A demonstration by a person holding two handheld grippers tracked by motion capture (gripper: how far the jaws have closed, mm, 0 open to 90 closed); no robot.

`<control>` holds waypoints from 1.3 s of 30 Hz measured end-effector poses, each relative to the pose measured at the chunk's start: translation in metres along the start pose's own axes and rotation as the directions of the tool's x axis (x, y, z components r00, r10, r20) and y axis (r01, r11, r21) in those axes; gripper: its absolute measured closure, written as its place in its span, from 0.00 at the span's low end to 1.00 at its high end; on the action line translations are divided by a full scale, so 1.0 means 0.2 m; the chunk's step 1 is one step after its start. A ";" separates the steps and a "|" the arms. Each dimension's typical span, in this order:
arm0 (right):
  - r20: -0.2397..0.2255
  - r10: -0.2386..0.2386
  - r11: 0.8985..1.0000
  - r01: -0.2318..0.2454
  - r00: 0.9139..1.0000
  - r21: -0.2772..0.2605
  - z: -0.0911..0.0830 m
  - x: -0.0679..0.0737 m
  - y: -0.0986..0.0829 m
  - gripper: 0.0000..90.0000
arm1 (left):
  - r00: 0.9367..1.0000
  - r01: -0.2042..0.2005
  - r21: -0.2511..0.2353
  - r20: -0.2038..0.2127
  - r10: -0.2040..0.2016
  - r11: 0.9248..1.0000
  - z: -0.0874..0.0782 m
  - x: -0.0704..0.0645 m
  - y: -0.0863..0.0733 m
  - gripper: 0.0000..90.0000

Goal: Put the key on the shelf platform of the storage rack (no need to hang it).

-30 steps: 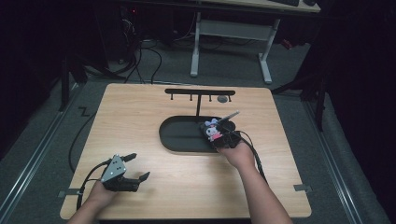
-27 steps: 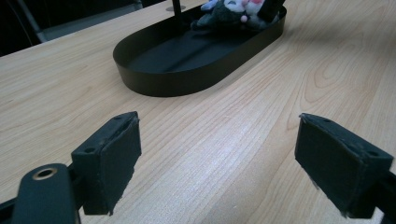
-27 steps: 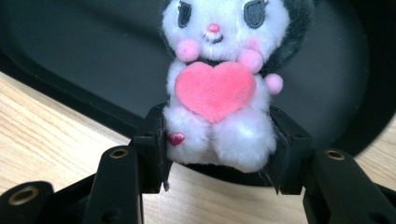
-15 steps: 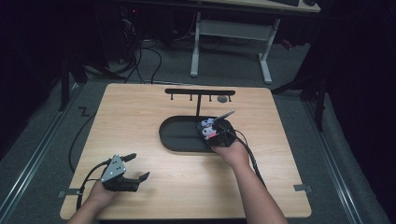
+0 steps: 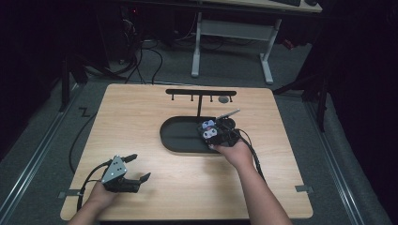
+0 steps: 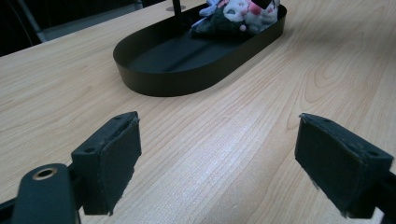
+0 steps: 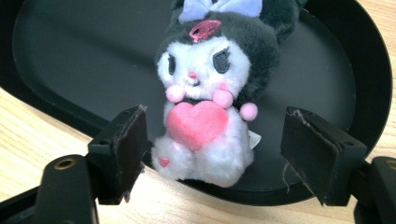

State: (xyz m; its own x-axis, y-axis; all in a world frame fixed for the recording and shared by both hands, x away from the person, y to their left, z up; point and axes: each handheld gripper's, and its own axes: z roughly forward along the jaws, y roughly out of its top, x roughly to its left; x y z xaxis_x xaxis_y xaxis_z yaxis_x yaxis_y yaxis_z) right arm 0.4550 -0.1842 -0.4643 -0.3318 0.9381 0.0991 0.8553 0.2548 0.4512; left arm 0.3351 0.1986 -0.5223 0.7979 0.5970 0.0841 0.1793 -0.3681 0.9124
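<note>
Right tool [image 7: 212, 154] sits wide open around the plush toy [image 7: 212, 93] in the black tray [image 7: 327, 70], gripping nothing; it'd best close squarely on the body. Left tool [image 6: 233, 158] idles open on the bench [image 6: 280, 93].

We carried two black grippers: the left gripper [image 5: 136, 169] wore a grey three-cornered plate [image 5: 115, 168] dotted with dark marks, a black cable [image 5: 87, 180] trailing behind; the right gripper [image 7: 212, 158] had square padded jaws, a brass-ringed hole [image 7: 65, 164], bare forearms.

Black oval tray [image 7: 364, 70] – plush toy [image 7: 210, 93] white, black hood, pink heart, seemingly lilac bow; table [image 6: 289, 84] light woodgrain.
</note>
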 end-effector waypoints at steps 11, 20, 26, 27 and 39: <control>-0.004 -0.001 1.000 0.001 1.000 -0.024 -0.01 0.01 -0.01 0.23 | 1.000 0.001 -0.001 0.000 -0.001 1.000 0.00 0.00 0.00 0.17; 0.012 -0.018 0.999 0.018 1.000 -0.036 -0.05 0.01 -0.07 0.21 | 1.000 -0.002 -0.001 -0.001 0.002 1.000 0.00 0.00 0.00 0.17; -0.008 -0.023 0.998 0.022 1.000 -0.067 -0.08 0.01 -0.13 0.20 | 1.000 -0.006 0.003 0.000 0.006 1.000 0.00 0.00 0.00 0.17; -0.009 -0.021 0.997 0.020 1.000 -0.069 -0.08 0.01 -0.14 0.20 | 1.000 -0.005 0.004 0.000 0.005 1.000 0.00 0.00 0.00 0.17; 0.016 -0.031 0.984 0.034 0.999 -0.174 -0.12 0.01 -0.32 0.17 | 1.000 -0.008 0.008 -0.002 0.008 1.000 0.00 -0.01 0.00 0.17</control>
State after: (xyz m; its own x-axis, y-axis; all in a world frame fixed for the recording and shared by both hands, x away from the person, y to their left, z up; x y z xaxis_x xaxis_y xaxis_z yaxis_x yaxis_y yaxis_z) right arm 0.3897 -0.2042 -0.4726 -0.3522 0.9332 0.0709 0.7614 0.2416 0.6016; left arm 0.3348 0.1972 -0.5225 0.7983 0.5952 0.0923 0.1773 -0.3788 0.9083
